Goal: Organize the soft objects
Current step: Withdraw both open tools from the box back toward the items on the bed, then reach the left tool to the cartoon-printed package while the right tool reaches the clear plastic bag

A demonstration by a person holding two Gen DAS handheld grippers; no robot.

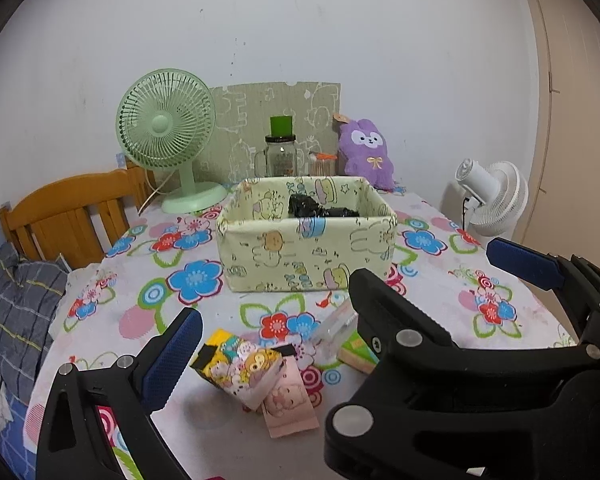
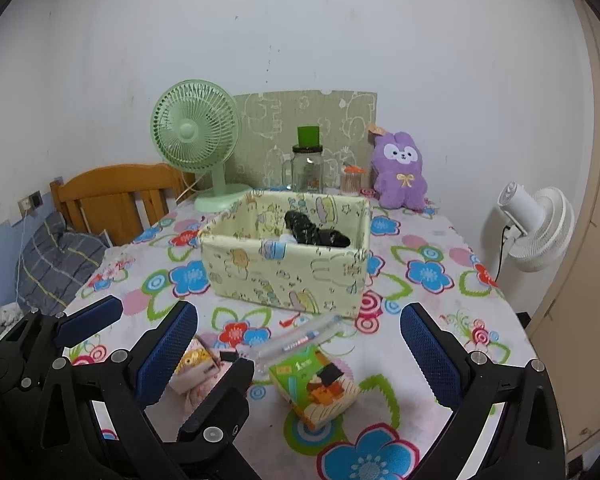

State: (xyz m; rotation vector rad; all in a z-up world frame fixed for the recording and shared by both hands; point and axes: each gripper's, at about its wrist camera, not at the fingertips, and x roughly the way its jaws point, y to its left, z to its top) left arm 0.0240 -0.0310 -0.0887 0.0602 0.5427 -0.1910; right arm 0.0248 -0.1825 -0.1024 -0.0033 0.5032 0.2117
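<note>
Both grippers hung wide, empty: left gripper (image 1: 276, 344), right gripper (image 2: 300, 340). Yellow tissue pack (image 1: 238, 364) lay at six o'clock of the fabric box (image 1: 308, 248) (black item already inside). Advice: close across the pack's short sides, gently.

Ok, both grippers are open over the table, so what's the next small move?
Probably lower the left gripper onto the yellow cartoon tissue pack: it lies right between the open fingers, and the pale fabric bin behind it already holds a black item.
</note>
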